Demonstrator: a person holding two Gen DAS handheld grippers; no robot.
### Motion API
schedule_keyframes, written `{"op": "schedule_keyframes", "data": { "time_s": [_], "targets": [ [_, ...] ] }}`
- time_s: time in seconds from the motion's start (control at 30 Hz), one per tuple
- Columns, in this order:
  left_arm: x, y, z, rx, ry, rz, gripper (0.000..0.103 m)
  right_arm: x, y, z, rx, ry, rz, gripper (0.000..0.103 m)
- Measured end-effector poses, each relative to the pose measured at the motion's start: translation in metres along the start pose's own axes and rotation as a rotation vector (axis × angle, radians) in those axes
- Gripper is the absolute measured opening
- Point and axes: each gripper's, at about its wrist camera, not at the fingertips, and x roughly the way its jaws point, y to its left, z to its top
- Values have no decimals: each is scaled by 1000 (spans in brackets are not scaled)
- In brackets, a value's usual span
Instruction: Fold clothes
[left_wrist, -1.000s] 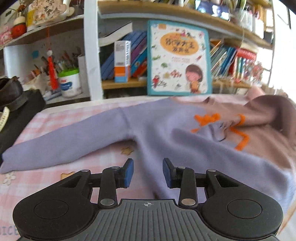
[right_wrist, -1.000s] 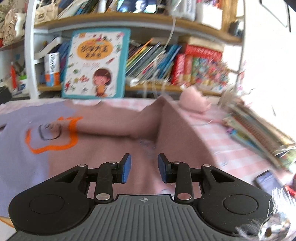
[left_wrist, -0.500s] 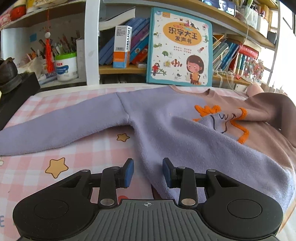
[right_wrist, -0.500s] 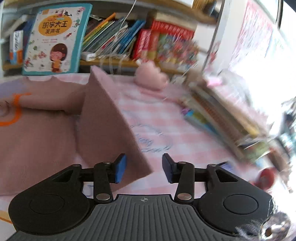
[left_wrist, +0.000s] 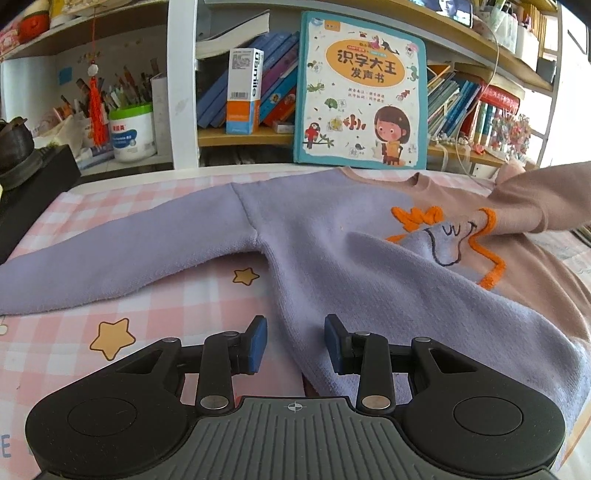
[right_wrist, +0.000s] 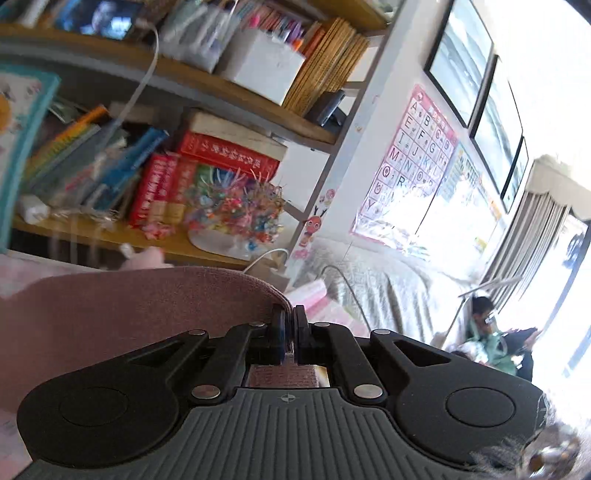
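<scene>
1. My left view alone shows the whole sweater (left_wrist: 332, 251): it lies flat on the pink checked tablecloth (left_wrist: 155, 295), lilac half toward 9 o'clock, mauve half toward 3 o'clock, orange outline on the chest.
2. My left gripper (left_wrist: 293, 345) stands part open; the lilac hem lies between its blue pads (left_wrist: 256, 343), not pinched.
3. My right view alone shows my right gripper (right_wrist: 289, 332) clamped shut on the mauve sleeve (right_wrist: 147, 306), the cloth lifted in an arc at 10 o'clock.
4. In the left view that sleeve runs off the frame at 3 o'clock.
5. A children's book (left_wrist: 362, 88) leans on the bookshelf (left_wrist: 240, 134) at 12 o'clock.
6. The right view adds an alphabet poster (right_wrist: 413, 166) and curtains (right_wrist: 535, 240) at 2 o'clock.
</scene>
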Motion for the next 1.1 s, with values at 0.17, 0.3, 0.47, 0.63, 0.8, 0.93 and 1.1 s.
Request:
{"op": "schedule_keyframes", "data": {
  "time_s": [0.17, 0.3, 0.47, 0.63, 0.8, 0.93, 1.1],
  "targets": [
    [1, 0, 1, -3, 7, 0, 35, 66, 26, -5, -53, 126, -22, 3],
    [1, -1, 2, 8, 17, 2, 35, 108, 42, -19, -53, 234, -28, 3],
    [2, -5, 3, 26, 20, 0, 35, 117, 52, -39, -94, 305, -51, 4],
    [4, -6, 5, 48, 22, -6, 35, 80, 41, -44, -83, 249, 28, 38],
    [7, -2, 8, 34, 22, -26, 35, 5, 16, -53, 99, 309, 485, 40],
    [10, 0, 10, 23, 21, -35, 35, -43, 22, -75, 184, 398, 786, 40],
    [12, 0, 10, 32, 22, -50, 35, -76, 39, -90, 177, 408, 843, 40]
  ]
}}
